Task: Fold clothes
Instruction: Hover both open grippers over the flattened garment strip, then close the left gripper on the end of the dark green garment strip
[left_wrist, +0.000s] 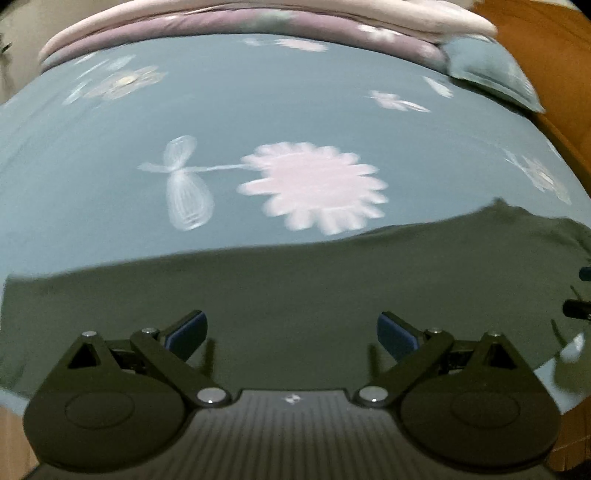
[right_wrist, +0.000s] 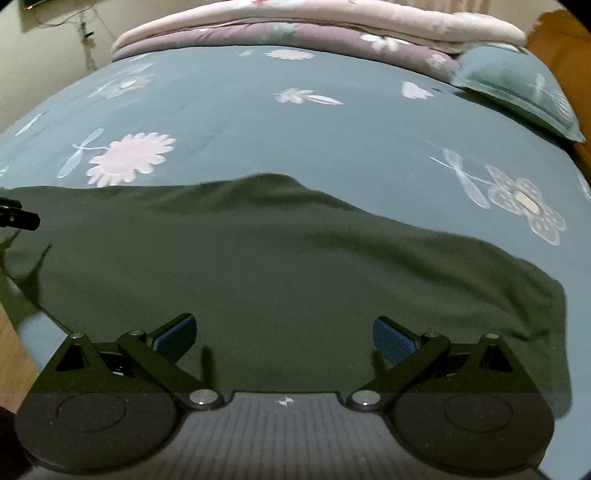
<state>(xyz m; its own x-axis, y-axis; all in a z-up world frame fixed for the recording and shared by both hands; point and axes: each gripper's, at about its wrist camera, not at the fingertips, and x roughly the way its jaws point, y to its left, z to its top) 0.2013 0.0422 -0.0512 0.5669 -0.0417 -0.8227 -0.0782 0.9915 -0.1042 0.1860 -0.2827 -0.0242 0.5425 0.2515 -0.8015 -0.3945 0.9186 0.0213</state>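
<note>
Left wrist view, left hand-held gripper (left_wrist: 291, 332) spread apart over green garment (left_wrist: 295, 288), right hand-held gripper (right_wrist: 284, 334) likewise apart, empty

Dim indoor light — motion blur, heavy fisheye edge-bending

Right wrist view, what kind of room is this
Most likely a bedroom. A bed sheet with a flower print fills the view, a matching pillow and a folded quilt lie at the far end, and a dark green garment is spread on it.
</note>
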